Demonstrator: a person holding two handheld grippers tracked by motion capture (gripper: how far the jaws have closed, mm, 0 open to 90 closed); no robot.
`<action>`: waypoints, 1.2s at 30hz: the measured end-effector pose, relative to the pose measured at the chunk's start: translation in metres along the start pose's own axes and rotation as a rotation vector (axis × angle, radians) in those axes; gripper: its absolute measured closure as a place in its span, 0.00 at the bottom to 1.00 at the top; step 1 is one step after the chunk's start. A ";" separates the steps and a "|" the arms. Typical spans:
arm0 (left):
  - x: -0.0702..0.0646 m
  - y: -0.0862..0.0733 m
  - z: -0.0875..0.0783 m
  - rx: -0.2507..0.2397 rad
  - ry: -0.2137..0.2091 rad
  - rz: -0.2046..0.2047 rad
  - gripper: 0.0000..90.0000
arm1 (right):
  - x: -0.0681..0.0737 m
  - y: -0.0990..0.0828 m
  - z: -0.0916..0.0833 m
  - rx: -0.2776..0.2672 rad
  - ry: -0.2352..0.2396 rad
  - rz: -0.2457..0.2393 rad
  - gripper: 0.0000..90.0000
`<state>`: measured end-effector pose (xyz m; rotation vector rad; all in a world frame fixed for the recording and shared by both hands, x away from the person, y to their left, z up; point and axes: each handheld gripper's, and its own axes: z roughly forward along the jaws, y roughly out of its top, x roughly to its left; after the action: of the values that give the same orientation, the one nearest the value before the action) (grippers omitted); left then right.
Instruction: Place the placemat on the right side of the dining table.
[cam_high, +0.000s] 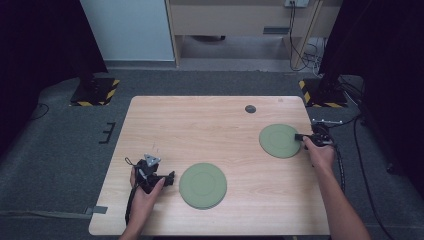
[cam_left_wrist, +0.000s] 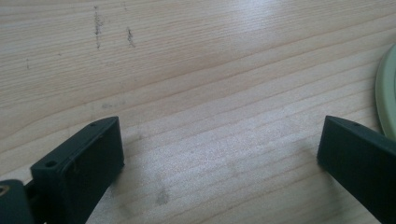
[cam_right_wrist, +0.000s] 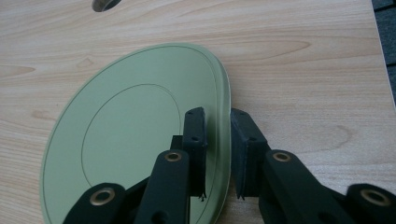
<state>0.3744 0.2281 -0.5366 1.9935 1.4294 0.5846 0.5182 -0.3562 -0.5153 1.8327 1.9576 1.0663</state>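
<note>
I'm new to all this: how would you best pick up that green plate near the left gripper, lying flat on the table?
By its thin rim. The near plate lies flat, so no other part offers jaws a hold. The left gripper, jaws wide open, sits just left of it and could probably slide in low from that side, one jaw over the rim, one under.

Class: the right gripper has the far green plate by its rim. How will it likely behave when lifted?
The round, thin, pale green plate probably stays stiff; its rim holds shape between the right gripper fingers. Its smooth, glossy surface may slip. Gripped at one edge, it may droop or pivot.
</note>
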 end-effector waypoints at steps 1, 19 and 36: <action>0.000 0.000 0.000 0.000 0.000 0.000 0.00 | 0.000 0.000 0.000 0.002 -0.002 0.002 0.86; 0.000 0.000 0.000 0.000 0.000 0.000 0.00 | -0.002 -0.003 0.005 -0.012 -0.042 -0.023 0.80; 0.000 0.000 0.000 0.000 0.000 0.000 0.00 | -0.001 -0.003 0.004 -0.027 -0.104 -0.052 0.61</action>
<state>0.3744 0.2281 -0.5366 1.9937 1.4293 0.5846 0.5191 -0.3558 -0.5205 1.7760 1.9112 0.9568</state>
